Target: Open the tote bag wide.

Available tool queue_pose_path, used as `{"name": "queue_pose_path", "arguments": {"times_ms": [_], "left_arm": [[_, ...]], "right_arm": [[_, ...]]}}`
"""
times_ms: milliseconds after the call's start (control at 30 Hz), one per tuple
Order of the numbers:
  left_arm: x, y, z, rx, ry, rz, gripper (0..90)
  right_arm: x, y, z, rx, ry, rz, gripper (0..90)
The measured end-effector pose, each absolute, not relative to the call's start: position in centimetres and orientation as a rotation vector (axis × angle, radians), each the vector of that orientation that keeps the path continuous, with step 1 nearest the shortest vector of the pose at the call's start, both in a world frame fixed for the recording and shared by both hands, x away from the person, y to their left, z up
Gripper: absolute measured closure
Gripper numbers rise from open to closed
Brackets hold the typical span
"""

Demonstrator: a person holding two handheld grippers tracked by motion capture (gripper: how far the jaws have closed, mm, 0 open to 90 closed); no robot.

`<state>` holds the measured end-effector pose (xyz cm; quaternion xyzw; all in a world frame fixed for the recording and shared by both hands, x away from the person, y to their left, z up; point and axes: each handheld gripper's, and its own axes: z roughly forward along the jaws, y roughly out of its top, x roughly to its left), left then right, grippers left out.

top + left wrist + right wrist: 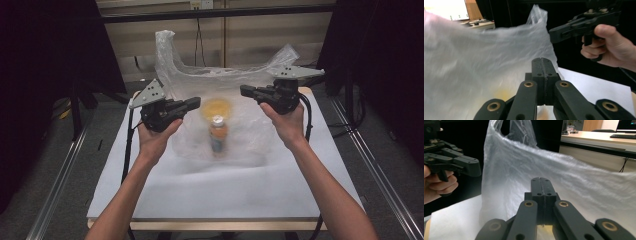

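High view: the left gripper (192,103) and right gripper (246,90) hold their jaws closed on either side of the plastic bag (200,80). Thin, limp and slippery, the bag is best pinched at its handles, since the bottle (218,134) inside weighs it down.

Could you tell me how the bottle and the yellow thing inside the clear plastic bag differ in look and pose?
The bottle is tall and narrow with a pale cap, while the yellow thing is low, broad and rounded. The bottle is orange with a bluish band low down; the yellow thing is one colour. The bottle sits nearer the person, the yellow thing behind it. Both are blurred behind the plastic bag on the table.
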<state>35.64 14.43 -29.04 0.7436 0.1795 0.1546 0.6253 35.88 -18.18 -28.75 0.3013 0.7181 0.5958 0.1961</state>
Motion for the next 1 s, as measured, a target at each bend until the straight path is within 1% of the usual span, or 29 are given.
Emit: {"name": "queue_pose_path", "arguments": {"times_ms": [433,533,867,967,1000], "left_arm": [[37.4,12.5,-26.8,1.694,0.408,0.342,90.0],[38.5,12.2,-26.1,1.700,0.421,0.343,90.0],[40.6,11.2,-23.8,1.696,0.441,0.333,90.0],[41.5,10.9,-23.4,1.707,0.465,0.336,90.0],[42.1,10.8,-23.4,1.734,0.485,0.355,90.0]], "right_arm": [[37.6,-18.1,-26.4,0.854,1.985,1.637,90.0],[38.3,-17.9,-25.8,0.859,1.984,1.628,90.0],[40.4,-16.6,-24.4,0.865,2.007,1.564,90.0],[41.5,-16.0,-24.0,0.889,2.014,1.531,90.0],[41.7,-15.9,-24.0,0.893,2.023,1.508,90.0]]}}
